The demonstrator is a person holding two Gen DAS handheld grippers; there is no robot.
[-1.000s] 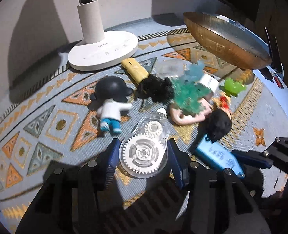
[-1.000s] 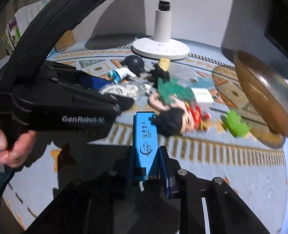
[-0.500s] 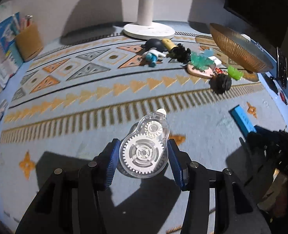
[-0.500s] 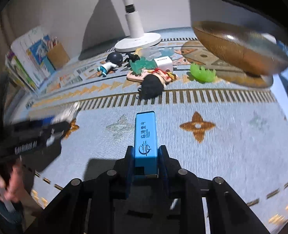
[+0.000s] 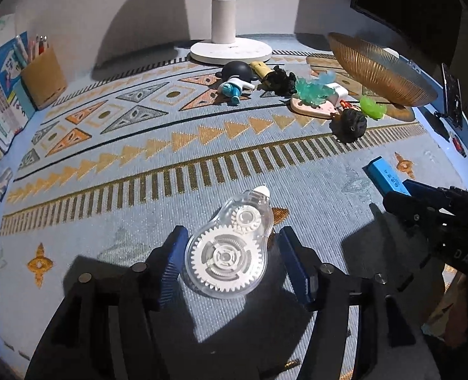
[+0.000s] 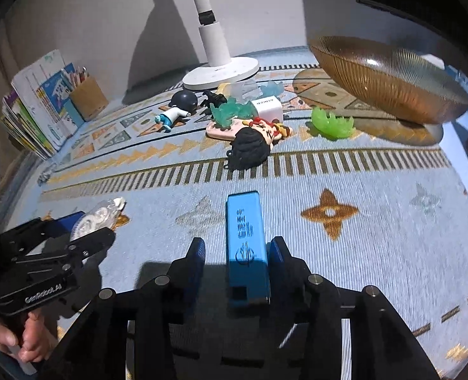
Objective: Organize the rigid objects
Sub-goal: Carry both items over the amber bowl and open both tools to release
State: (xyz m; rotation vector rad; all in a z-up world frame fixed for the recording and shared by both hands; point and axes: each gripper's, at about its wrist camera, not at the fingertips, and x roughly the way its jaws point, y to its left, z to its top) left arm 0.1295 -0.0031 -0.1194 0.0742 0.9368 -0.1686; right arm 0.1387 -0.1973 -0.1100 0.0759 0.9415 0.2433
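Note:
A clear correction-tape dispenser point(image 5: 227, 247) with white gears lies on the blue patterned mat point(image 5: 138, 240). It sits between the fingers of my left gripper point(image 5: 230, 253), whose jaws are opening, with a gap on both sides. A blue rectangular box point(image 6: 246, 243) lies on the mat between the fingers of my right gripper point(image 6: 237, 255). Those jaws are opening too, with a clear gap at the left pad point(image 6: 197, 259). Each gripper shows in the other's view: the right gripper point(image 5: 424, 202) at the right edge, the left gripper point(image 6: 59, 237) at the lower left, held by a hand.
A pile of small toys point(image 5: 313, 95) lies at the back of the mat, with a dark-haired figure head point(image 6: 249, 148) and a green piece point(image 6: 332, 123). Behind stand a white lamp base point(image 5: 230, 50) and an amber ribbed bowl point(image 6: 389, 79). A pencil holder point(image 5: 43, 76) and books point(image 6: 34, 107) are far left.
Both grippers pulled back from the toy pile to the near part of the mat. Their jaws have parted, and the tape dispenser and the blue box now rest on the mat.

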